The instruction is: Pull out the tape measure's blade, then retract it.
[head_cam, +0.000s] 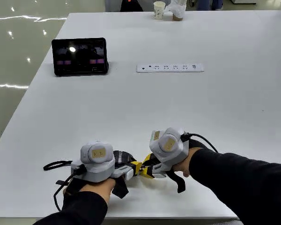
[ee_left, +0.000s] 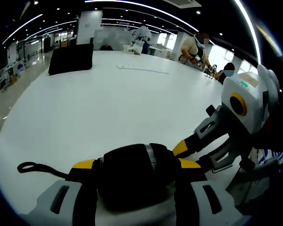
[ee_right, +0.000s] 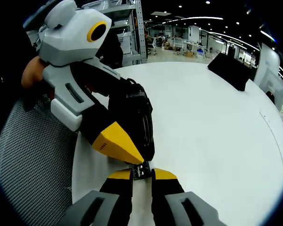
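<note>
The tape measure (head_cam: 123,157) sits low in the head view, left of centre, close to the near edge of the white table (head_cam: 145,108), which runs just beneath both grippers. Its case is black and rounded with a grey band over the top, and a black looped strap (ee_left: 35,167) trails off to the lower left of the left gripper view. The left gripper (ee_left: 136,165) has its yellow-tipped jaws closed against both sides of the case. The right gripper (ee_right: 142,173) has its jaws nearly together, pinching the blade tip (ee_right: 141,170) just beside the case, with almost no blade drawn. Beyond them lies broad bare tabletop. A dark tablet (head_cam: 79,56) stands at upper left, a white power strip (head_cam: 170,68) lies at upper centre, and paper cups (head_cam: 159,9) stand at the far edge. Tan stickers on the gripper housings carry marks too small to read.
</note>
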Motion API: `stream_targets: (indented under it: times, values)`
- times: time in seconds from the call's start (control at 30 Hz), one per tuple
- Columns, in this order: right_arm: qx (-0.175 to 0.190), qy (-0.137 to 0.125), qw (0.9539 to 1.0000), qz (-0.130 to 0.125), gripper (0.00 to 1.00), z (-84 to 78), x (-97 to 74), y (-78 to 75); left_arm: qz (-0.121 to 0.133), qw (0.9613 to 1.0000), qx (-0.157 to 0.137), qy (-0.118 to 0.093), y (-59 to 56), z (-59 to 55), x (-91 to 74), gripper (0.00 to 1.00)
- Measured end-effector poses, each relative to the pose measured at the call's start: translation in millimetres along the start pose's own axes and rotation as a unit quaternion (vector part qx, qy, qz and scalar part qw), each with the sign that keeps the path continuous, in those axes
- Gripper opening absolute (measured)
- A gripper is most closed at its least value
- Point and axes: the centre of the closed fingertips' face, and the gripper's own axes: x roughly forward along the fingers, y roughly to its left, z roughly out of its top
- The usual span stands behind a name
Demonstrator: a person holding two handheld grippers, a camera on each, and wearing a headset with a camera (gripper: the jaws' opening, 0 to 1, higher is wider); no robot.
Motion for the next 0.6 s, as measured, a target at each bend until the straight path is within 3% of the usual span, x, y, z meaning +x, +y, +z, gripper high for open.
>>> stream_targets:
  times: [0.6]
  values:
    - [-0.005,-0.002,1.0000,0.001,0.12,2.9,3.0,0.3,-0.002,1.0000,0.003,-0.001,0.5,1.5,1.0,0.62]
